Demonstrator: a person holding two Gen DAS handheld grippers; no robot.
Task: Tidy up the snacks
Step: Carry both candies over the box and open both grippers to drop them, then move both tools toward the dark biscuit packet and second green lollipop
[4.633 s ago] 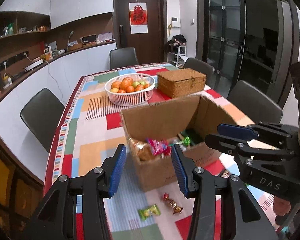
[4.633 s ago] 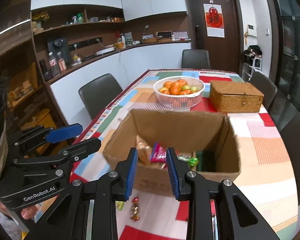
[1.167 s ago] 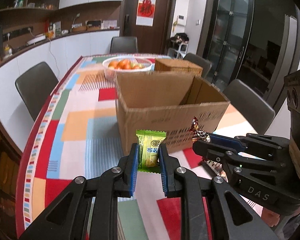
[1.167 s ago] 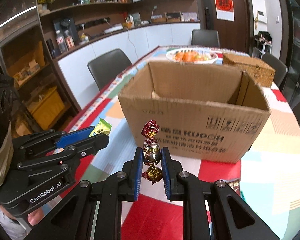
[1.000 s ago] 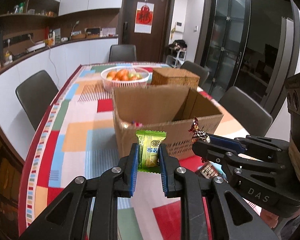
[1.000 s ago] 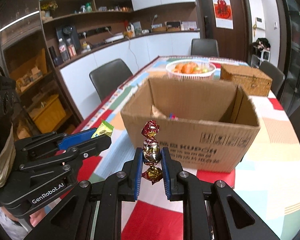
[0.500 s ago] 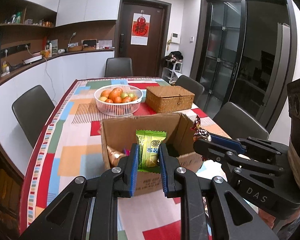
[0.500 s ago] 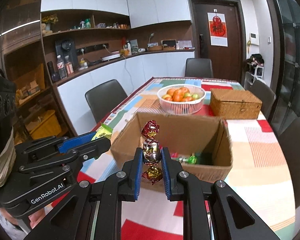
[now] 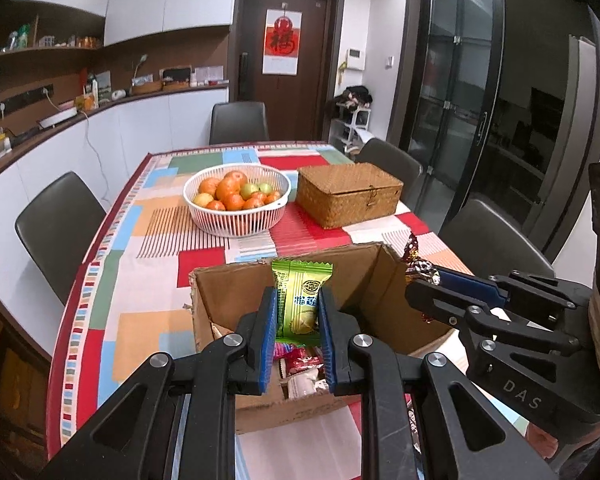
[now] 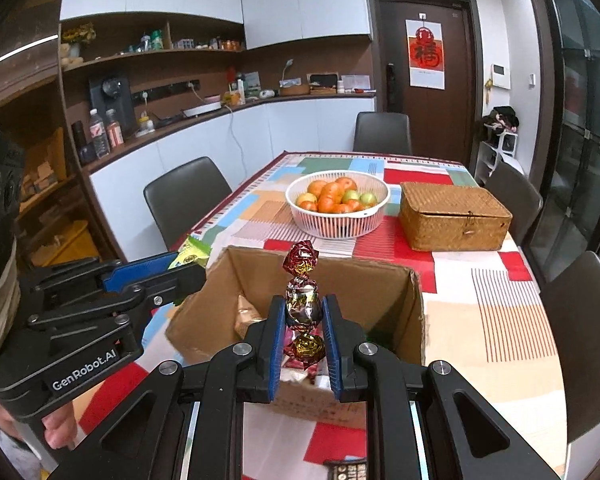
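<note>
left gripper: jaws clenched on green snack packet, upright over open cardboard box | right gripper: jaws clenched on foil-wrapped candy, above same box | box on bench

both claws are black plastic with blue ribbed pads and round silver screws. the left claw carries white "genrobot.ai" lettering on its side, the right claw carries "das".
</note>
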